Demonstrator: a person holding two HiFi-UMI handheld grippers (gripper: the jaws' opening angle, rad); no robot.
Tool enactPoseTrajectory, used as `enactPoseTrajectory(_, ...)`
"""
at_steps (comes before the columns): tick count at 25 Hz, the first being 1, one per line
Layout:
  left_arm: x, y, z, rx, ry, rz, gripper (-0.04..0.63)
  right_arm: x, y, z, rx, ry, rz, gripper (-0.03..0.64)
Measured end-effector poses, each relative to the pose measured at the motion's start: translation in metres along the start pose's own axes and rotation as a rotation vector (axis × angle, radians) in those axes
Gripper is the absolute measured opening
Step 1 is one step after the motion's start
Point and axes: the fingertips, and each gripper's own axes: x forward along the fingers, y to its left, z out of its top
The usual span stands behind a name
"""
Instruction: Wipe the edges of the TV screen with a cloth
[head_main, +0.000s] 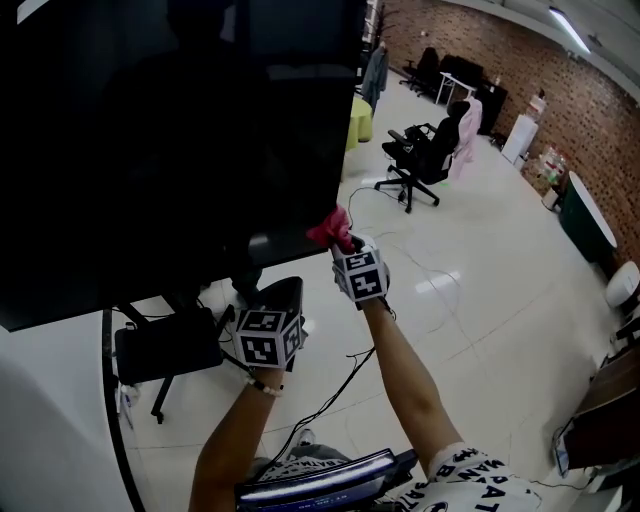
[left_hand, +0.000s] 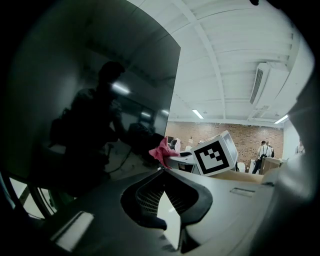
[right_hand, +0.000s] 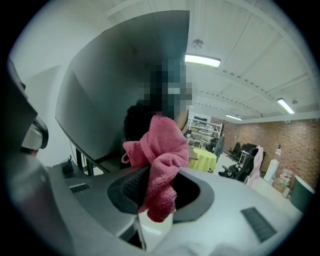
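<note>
A large dark TV screen (head_main: 170, 140) fills the upper left. Of 2 grippers, the right gripper (head_main: 343, 246) clamps a bunched pink cloth (head_main: 330, 228) against the screen's lower right corner. The left gripper (head_main: 278, 298) hangs just below, jaws closed on nothing. Pressing too hard could let the bare jaw tips scrape the panel.

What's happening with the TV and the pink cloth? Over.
Right gripper shut on pink cloth, at lower right corner of TV screen. Left gripper shut, empty, below. Nothing blocking that edge.
</note>
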Motion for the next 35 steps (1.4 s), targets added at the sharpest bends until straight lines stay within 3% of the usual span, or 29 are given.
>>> enactPoseTrajectory(12,-0.041,0.031,-0.059,-0.083,0.089,0.077,-0.009,0.013,0.036,-0.082,0.067,0.124,0.043,0.120)
enactPoseTrajectory(18,-0.091,0.052,-0.062,-0.089,0.075,0.115,-0.009,-0.011,0.049,-0.082,0.121,0.126,-0.018,0.120)
enactPoseTrajectory(22,-0.140,0.072,-0.052,-0.085,0.037,0.137,-0.009,-0.057,0.071,-0.065,0.179,0.061,-0.031,0.120)
enactPoseTrajectory(25,-0.183,0.094,-0.056,-0.060,0.038,0.153,-0.009,-0.094,0.124,-0.043,0.236,0.002,0.029,0.121)
enactPoseTrajectory(30,-0.262,0.122,-0.075,-0.020,0.073,0.205,-0.009,-0.144,0.252,-0.044,0.340,0.024,0.226,0.121)
enactPoseTrajectory(35,-0.322,0.144,-0.079,0.000,0.061,0.252,-0.009,-0.176,0.328,-0.030,0.371,-0.006,0.281,0.123)
